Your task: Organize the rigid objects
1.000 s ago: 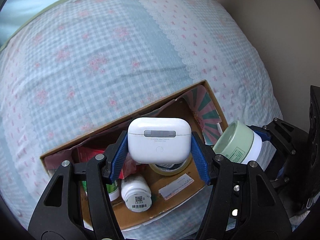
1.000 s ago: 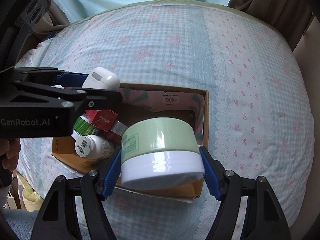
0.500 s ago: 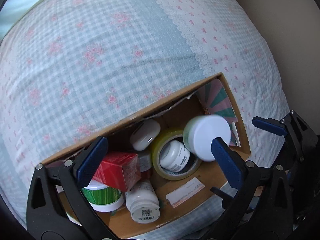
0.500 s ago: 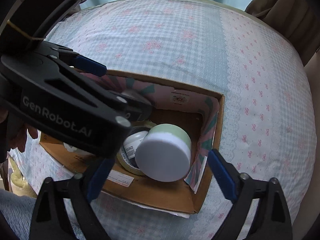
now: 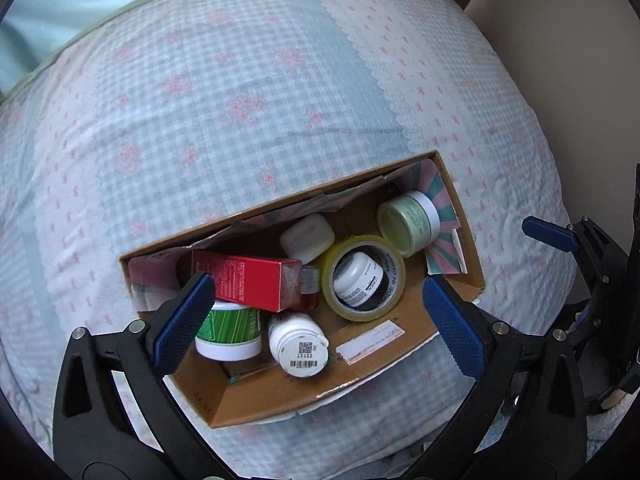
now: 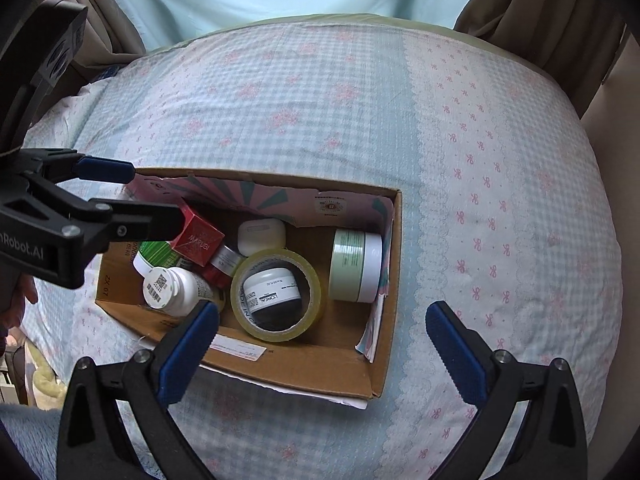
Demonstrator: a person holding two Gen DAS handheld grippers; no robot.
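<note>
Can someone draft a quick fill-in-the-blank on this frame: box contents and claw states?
1. The black-and-white L'Oreal jar sits inside the ring of the ____ roll.
2. The pale green cream jar lies on its ____ at one end of the cardboard box.
3. The left claw and right claw are both ____, with nothing between the pads.
4. The white earbuds case is ____ the box.

Missing words: tape; side; open; inside
</note>
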